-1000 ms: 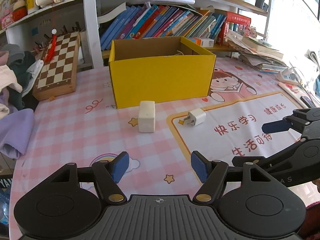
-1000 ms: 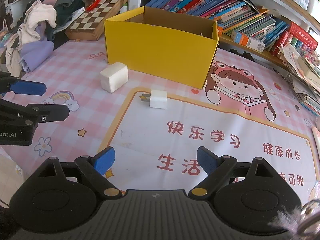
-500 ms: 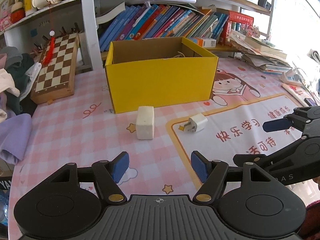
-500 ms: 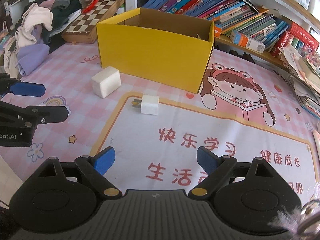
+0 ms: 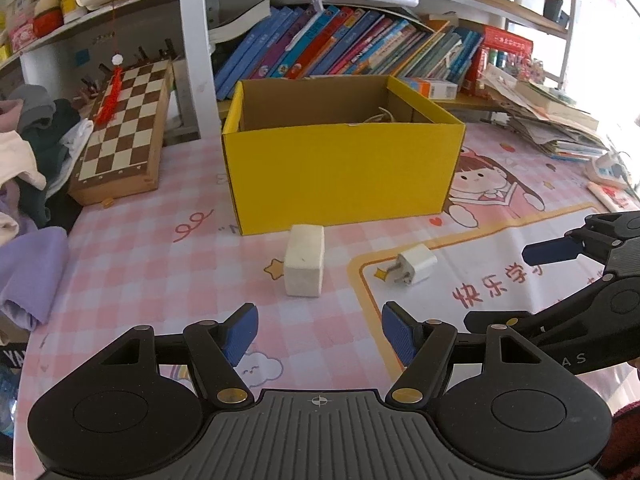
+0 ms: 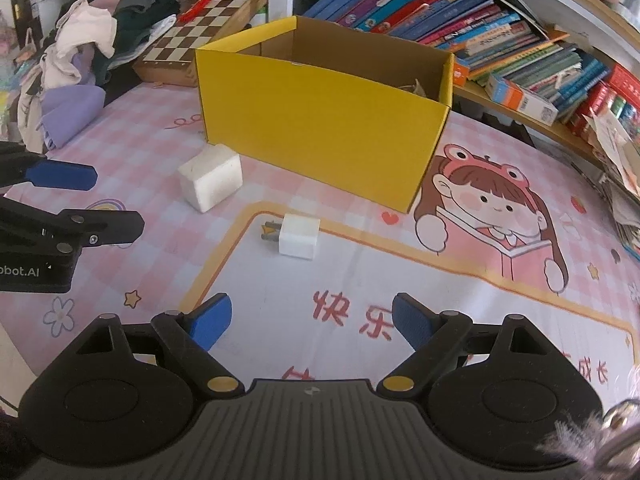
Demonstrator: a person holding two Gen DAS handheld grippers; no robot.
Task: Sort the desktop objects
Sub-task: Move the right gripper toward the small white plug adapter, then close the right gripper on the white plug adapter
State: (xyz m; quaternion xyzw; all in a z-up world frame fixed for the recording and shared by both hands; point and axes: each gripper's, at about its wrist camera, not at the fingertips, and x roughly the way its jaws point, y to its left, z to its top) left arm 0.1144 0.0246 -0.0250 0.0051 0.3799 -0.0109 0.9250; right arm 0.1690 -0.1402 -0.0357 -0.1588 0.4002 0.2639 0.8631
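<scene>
Left gripper [image 5: 319,334]: jaws apart, nothing between the pads, aimed down at the white block [image 5: 304,265]. Right gripper [image 6: 311,322]: jaws wide and closing slightly, nothing between them, aimed at the white charger plug [image 6: 298,237]. Neither item touched yet.

Positions: block lying on the pink checked tablecloth [image 5: 132,264], just in front of the yellow box [image 5: 340,176] near its left front corner, apart from the wall. Plug lying on its side at the border of the printed mat area, prongs toward the block, well clear of the box front. Block and plug near each other, not touching.

Judged reason for layout: 2 loose items set within easy reach of the 2 grippers, 1 each; box open-topped and close behind, so a short lift over the front wall should suffice. Something pale, cord-like, already visible inside the box; cannot tell what.

Surroundings: chessboard [image 5: 120,136] left of the box, pile of clothes [image 6: 80,64] at the left table edge, row of books [image 5: 344,48] on the shelf behind, stacked papers far right.

Obstructions: none between either gripper and its target. Front wall of the box is the only thing to clear. Risk judged: grippers close side by side, could crowd each other over the box.
</scene>
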